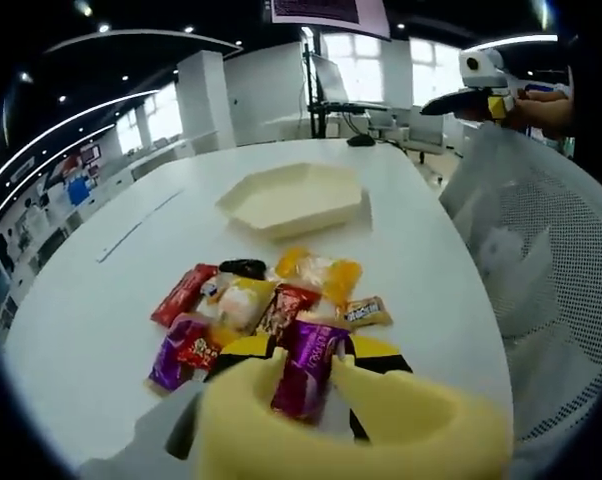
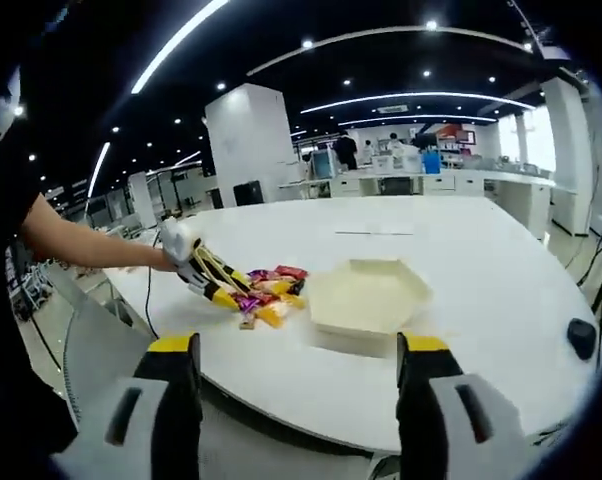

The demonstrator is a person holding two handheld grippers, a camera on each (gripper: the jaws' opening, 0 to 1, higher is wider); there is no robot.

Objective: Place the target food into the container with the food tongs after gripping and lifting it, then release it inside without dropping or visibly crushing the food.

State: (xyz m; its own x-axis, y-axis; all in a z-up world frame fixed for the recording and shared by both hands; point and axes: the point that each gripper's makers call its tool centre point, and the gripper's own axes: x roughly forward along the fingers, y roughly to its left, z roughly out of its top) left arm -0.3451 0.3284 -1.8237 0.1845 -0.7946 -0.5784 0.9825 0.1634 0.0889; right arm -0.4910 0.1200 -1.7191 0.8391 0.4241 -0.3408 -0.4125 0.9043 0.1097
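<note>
**Purple packet pinched at the near edge of the snack pile**

Nearest in the left gripper view, the left gripper (image 1: 316, 385) has its yellow foam-padded jaws closed on a purple snack packet (image 1: 311, 365) at the near edge of the snack pile (image 1: 266, 300) on the white surface (image 1: 81, 330). The packet looks light, crinkly and slippery, its contents likely crushable; a gentle pinch across its middle seems safest. Beyond the pile, slightly right, sits the cream hexagonal container (image 1: 296, 200), holding nothing. In the right gripper view, the right gripper (image 2: 301, 400) hangs off the surface's edge, jaws wide apart, holding nothing.
</note>
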